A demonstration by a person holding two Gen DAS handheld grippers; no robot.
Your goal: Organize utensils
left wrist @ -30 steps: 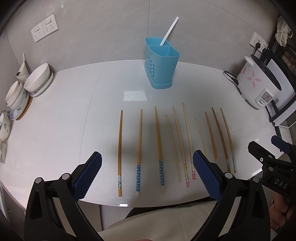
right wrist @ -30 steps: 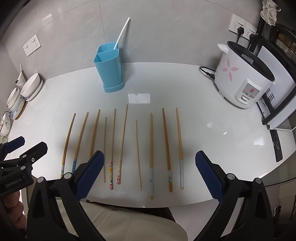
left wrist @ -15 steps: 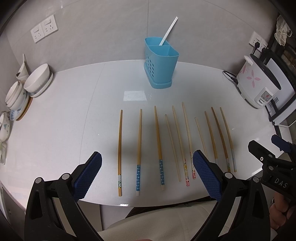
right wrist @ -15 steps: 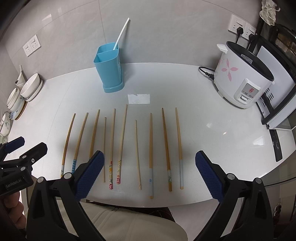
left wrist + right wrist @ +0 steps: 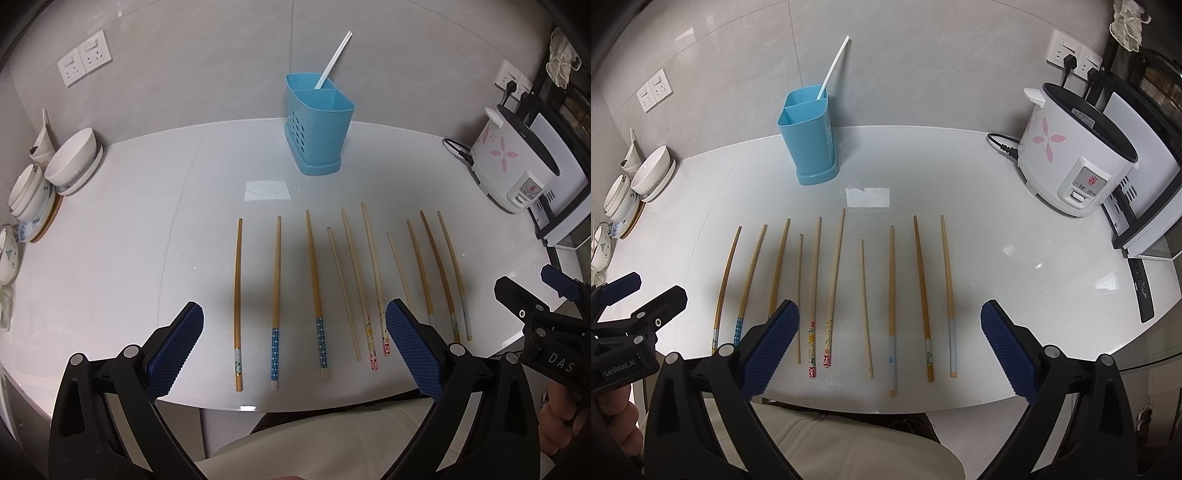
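Several wooden chopsticks (image 5: 314, 284) (image 5: 892, 306) lie side by side on the white table (image 5: 129, 229) (image 5: 1015, 266), handles toward the near edge. A blue two-compartment utensil holder (image 5: 317, 129) (image 5: 809, 133) stands at the back with a white straw (image 5: 332, 61) (image 5: 834, 62) leaning in its rear compartment. My left gripper (image 5: 293, 345) hovers open above the near edge, over the left chopstick handles. My right gripper (image 5: 888, 343) hovers open over the right handles. Both hold nothing. Each gripper shows at the edge of the other's view.
A white rice cooker (image 5: 1075, 155) (image 5: 513, 162) with its cord stands at the right, a black-and-white appliance (image 5: 1137, 206) beside it. Stacked bowls and plates (image 5: 48, 177) (image 5: 635, 184) sit at the left edge. Wall sockets (image 5: 85, 59) are behind. A person's lap (image 5: 849, 443) is below the table edge.
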